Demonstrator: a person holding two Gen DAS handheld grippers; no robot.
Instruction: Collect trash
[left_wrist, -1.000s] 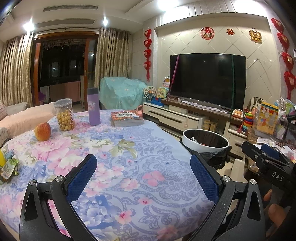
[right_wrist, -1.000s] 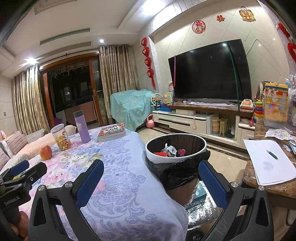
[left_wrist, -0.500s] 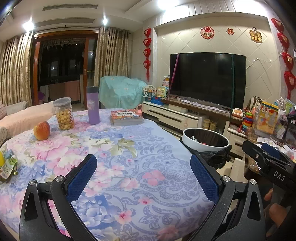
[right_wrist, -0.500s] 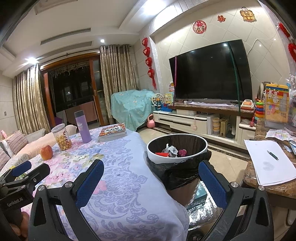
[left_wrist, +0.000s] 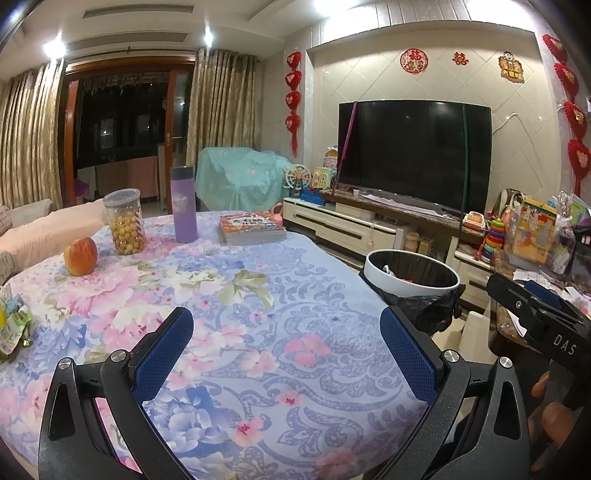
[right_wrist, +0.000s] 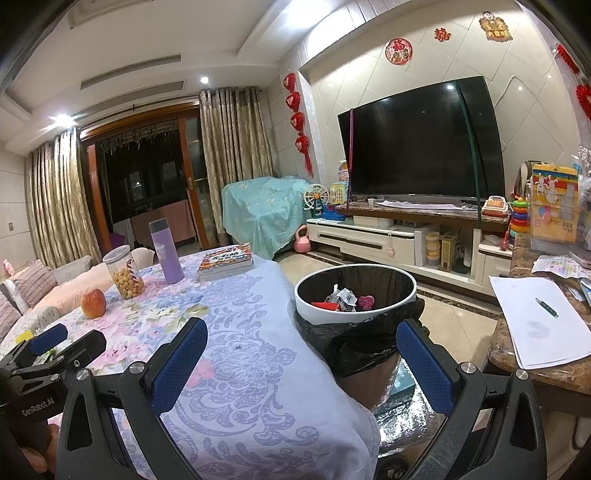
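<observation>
A white-rimmed trash bin (right_wrist: 354, 291) lined with a black bag stands on the floor beside the table; it holds crumpled paper and red and pink scraps (right_wrist: 347, 300). It also shows in the left wrist view (left_wrist: 410, 273). My right gripper (right_wrist: 301, 354) is open and empty, held low in front of the bin. My left gripper (left_wrist: 286, 347) is open and empty above the floral tablecloth (left_wrist: 236, 317). A green wrapper (left_wrist: 13, 328) lies at the table's left edge.
On the table stand an apple (left_wrist: 80, 251), a jar of yellow balls (left_wrist: 124, 220), a purple bottle (left_wrist: 183, 204) and a stack of books (left_wrist: 251, 228). A marble counter with papers and a pen (right_wrist: 535, 321) is at right. TV and cabinet lie behind.
Both views shift only slightly; the bin sits a little closer and more central in the right wrist view. Both grippers stay open and empty.
</observation>
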